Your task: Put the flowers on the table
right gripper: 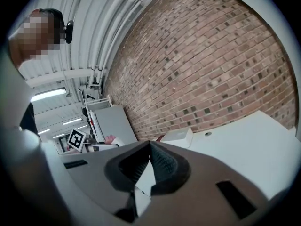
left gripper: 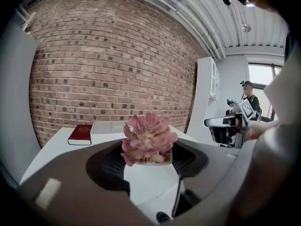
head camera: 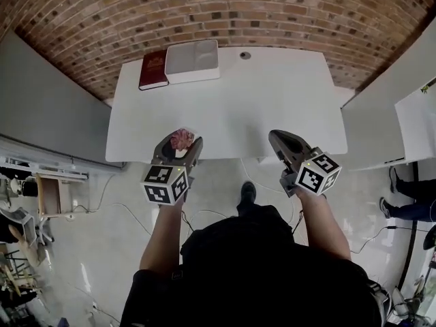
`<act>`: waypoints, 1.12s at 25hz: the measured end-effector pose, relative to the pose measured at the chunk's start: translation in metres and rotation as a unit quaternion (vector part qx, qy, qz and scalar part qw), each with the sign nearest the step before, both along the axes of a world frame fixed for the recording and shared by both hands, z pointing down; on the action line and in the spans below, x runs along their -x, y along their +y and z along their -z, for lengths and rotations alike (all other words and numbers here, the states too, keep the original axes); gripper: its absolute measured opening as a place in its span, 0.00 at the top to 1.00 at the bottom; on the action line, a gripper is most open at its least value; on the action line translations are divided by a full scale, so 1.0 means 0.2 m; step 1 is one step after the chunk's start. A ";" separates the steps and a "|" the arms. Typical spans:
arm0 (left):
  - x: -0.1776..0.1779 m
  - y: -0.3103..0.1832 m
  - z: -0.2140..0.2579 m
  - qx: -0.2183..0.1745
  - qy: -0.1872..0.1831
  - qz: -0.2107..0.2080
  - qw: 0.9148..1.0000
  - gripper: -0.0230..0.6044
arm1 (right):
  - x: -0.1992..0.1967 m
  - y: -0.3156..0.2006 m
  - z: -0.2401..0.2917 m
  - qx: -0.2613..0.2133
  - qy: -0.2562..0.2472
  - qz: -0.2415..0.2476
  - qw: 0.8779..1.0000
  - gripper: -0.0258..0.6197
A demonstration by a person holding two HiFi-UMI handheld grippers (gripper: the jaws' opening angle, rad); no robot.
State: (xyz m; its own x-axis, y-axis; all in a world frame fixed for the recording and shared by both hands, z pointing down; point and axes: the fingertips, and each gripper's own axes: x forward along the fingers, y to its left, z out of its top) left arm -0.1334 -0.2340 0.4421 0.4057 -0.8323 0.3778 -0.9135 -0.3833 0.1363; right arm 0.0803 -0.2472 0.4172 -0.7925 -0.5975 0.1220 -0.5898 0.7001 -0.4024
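White table (head camera: 272, 107) ahead; flowers (left gripper: 148, 138) clamped between left gripper (head camera: 181, 144) jaws.

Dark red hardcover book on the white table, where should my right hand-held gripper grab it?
Probably take the dark red hardcover book by its near short edge, coming in low from your side: it lies flat, and the white rectangular box crowds its right long side.

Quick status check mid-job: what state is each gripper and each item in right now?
left gripper: shut on the flowers.
right gripper: shut, nothing between its jaws.
flowers: upright, held at the near edge of the table, not yet released.
red book: closed, lying flat at the far edge.
white tray: on the table beside the red book.
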 end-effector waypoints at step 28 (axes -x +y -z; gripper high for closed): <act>-0.30 -0.82 -0.39 0.072 -0.020 -0.068 0.995 0.53 | -0.11 -0.67 -0.10 0.032 0.023 -0.011 0.999 0.95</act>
State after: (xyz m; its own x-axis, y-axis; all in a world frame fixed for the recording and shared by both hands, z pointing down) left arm -0.0742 -0.3976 0.5194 0.4933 -0.7066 0.5072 -0.8600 -0.4837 0.1625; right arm 0.1020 -0.3821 0.4373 -0.7715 -0.6049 0.1971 -0.6243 0.6600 -0.4179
